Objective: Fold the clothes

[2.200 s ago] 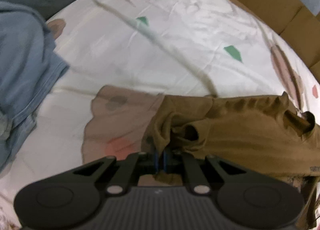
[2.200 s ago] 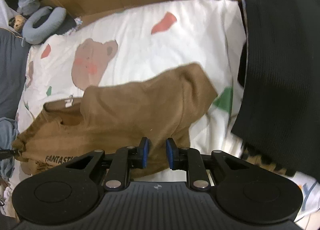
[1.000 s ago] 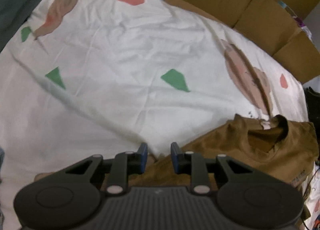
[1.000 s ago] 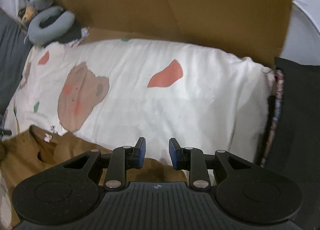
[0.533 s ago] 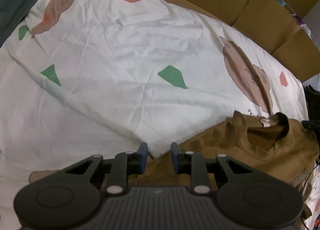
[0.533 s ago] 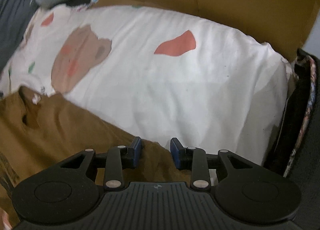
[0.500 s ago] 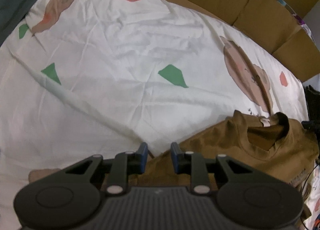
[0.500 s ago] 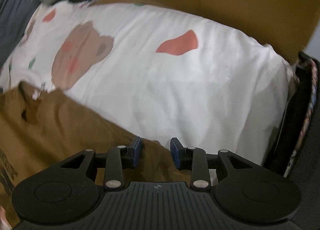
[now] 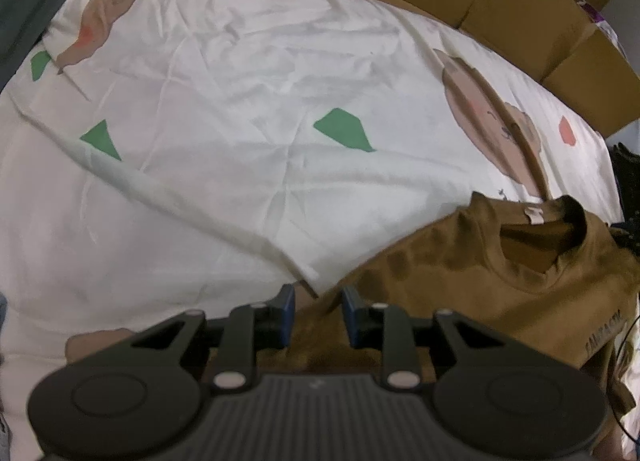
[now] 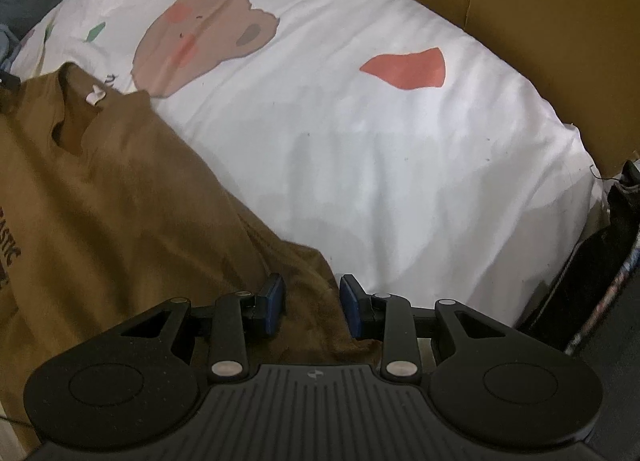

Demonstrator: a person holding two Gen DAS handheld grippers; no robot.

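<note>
Brown T-shirt (image 9: 472, 281) lying spread out, front up, on the bear-print bed sheet (image 9: 240, 133), collar toward the cardboard boxes (image 9: 520, 13). Looks like the laying-flat part of folding, or the start of a sleeve fold; hard to tell which. Left gripper (image 9: 318, 315) partly open over one shirt corner, cloth between the jaws, not pinched. Right gripper (image 10: 312, 305) just the same at the other corner. Next: a firm pinch on the cloth before any pull.

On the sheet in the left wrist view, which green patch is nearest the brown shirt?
The green patch mid-sheet, just left of the bear print; the other two sit far left, away from the shirt.
</note>
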